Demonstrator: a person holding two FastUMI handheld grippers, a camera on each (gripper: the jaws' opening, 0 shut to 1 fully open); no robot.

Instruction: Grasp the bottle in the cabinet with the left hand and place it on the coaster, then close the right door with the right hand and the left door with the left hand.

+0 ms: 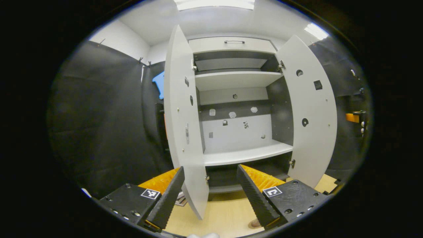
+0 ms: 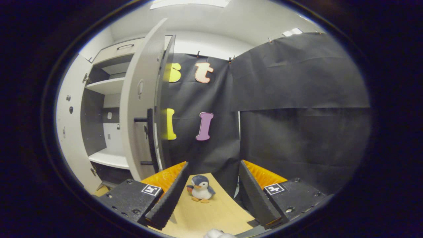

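- Cabinet [image 1: 236, 132], a tall white cupboard with a dark grey inner lining, stands at the back of the light wooden tabletop [image 1: 228, 211] with both doors swung open.
- Its left door [image 1: 181, 125], a plain white panel, swings out towards the left gripper view's camera. The door's lower corner hangs over the tabletop, between the two fingers as that view sees them.
- Its right door [image 1: 310, 115] is a matching white panel with a few small dark fittings on its inner face. It stands open at a wide angle on the other side.
- Inside, a white upper shelf [image 1: 236, 79] and a white lower shelf [image 1: 246, 153] cross the cupboard. Small grey and white fittings dot the back panel between them.
- A white drawer front with a slim dark handle [image 1: 234, 42] sits above the opening.
- In the right gripper view the right door shows nearly edge-on, with a black bar handle [image 2: 150, 138] on its outer face. The left door [image 2: 67, 125] shows at the far side of the opening.
- The left claw [image 1: 211, 172] is spread wide and holds nothing, its black ribbed fingers pointing at the cabinet's lower part.
- The right claw [image 2: 213, 165] is also spread wide and holds nothing, well apart from the right door.
- A small grey and white plush penguin [image 2: 201, 188] stands upright on the tabletop, seen between the right claw's fingers and touching neither.
- Black cloth [image 2: 297, 99] hangs behind the penguin and beside the cabinet.
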